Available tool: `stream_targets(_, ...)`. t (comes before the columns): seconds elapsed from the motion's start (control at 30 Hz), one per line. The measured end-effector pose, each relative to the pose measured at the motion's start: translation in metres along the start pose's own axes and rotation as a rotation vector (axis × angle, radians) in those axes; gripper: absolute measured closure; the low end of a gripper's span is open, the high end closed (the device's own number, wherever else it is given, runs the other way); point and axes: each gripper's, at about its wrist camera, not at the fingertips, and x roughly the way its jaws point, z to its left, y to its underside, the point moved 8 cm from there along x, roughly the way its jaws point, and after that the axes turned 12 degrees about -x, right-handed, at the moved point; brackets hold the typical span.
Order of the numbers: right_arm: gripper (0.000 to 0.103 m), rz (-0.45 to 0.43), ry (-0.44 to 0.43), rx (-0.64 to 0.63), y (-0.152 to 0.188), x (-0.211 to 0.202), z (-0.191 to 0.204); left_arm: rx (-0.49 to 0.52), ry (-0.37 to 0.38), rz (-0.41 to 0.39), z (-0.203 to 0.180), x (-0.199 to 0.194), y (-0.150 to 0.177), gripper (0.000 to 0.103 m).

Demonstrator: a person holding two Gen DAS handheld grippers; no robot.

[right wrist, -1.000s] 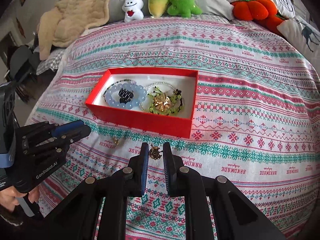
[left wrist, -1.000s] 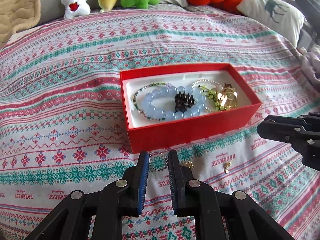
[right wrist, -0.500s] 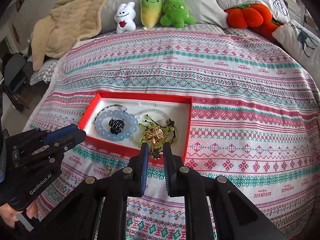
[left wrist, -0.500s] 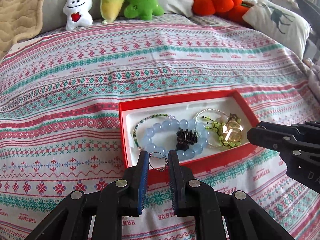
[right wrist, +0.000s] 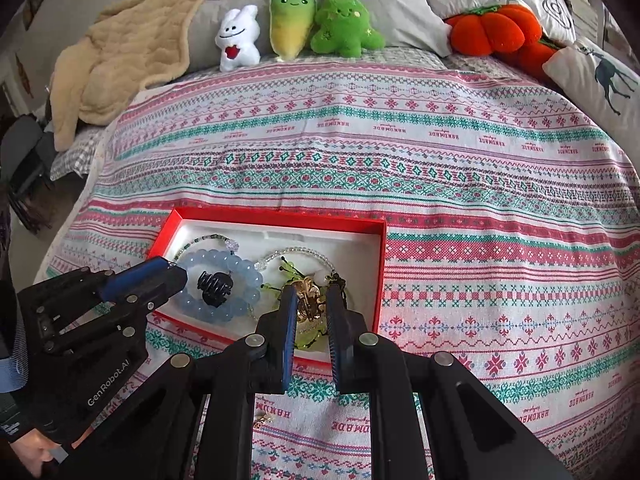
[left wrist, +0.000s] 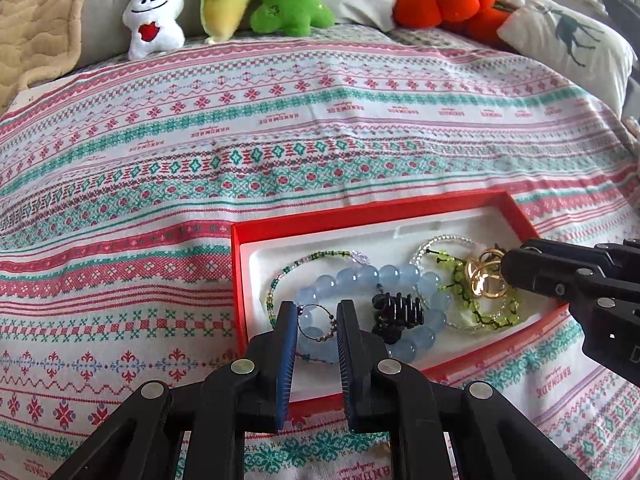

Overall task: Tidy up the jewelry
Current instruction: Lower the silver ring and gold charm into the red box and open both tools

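Note:
The red box [left wrist: 360,216] [right wrist: 280,216] lies on the patterned bedspread. In its white lining are a blue bead bracelet [left wrist: 400,276] [right wrist: 240,266], a black hair claw [left wrist: 396,312] [right wrist: 214,284] and a green bead bracelet [left wrist: 492,316] [right wrist: 286,270]. My left gripper [left wrist: 317,320] [right wrist: 178,278] is shut on a thin wire hoop earring [left wrist: 316,322] over the box's near left part. My right gripper [right wrist: 312,310] [left wrist: 508,268] is shut on a small gold earring [right wrist: 308,300] [left wrist: 486,276] above the green bracelet at the box's right end.
A small gold piece [right wrist: 262,418] lies on the bedspread in front of the box. Plush toys [right wrist: 296,24], an orange pumpkin cushion [right wrist: 492,28] and pillows line the far edge. A beige blanket [right wrist: 120,56] is heaped at the far left.
Both grippers have moved forward from the bedspread in front of the box to above its inside, each still carrying its earring.

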Motion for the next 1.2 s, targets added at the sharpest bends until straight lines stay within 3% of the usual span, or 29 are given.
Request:
stream_targets(0.23, 0.088, -0.013, -0.003, 0.006, -0.006, 0.003, -0.002, 0.008, 0.007, -0.006, -0.002, -0.001, -0.002, 0.087)
stream_targets(0.57, 0.088, -0.017, -0.015, 0.018, -0.012, 0.009, -0.001, 0.045, -0.022, -0.033, -0.006, -0.024, 0.003, 0.068)
stream_targets(0.8, 0.087, -0.012, -0.023, 0.030, -0.013, 0.009, -0.001, 0.055, -0.021, -0.024, -0.008, -0.034, 0.011, 0.061)
stream_targets(0.9, 0.076, -0.007, -0.019, 0.039, -0.011, 0.008, -0.003, 0.053, -0.033, -0.009, -0.007, -0.036, 0.016, 0.054)
stream_targets(0.97, 0.054, -0.010, -0.025, 0.050, -0.011, 0.004, -0.004, 0.043, -0.043, 0.004, -0.005, -0.037, 0.020, 0.045)
stream_targets(1.2, 0.048, -0.014, -0.018, 0.038, -0.007, -0.011, -0.006, 0.017, -0.059, 0.034, 0.001, -0.048, 0.034, 0.028)
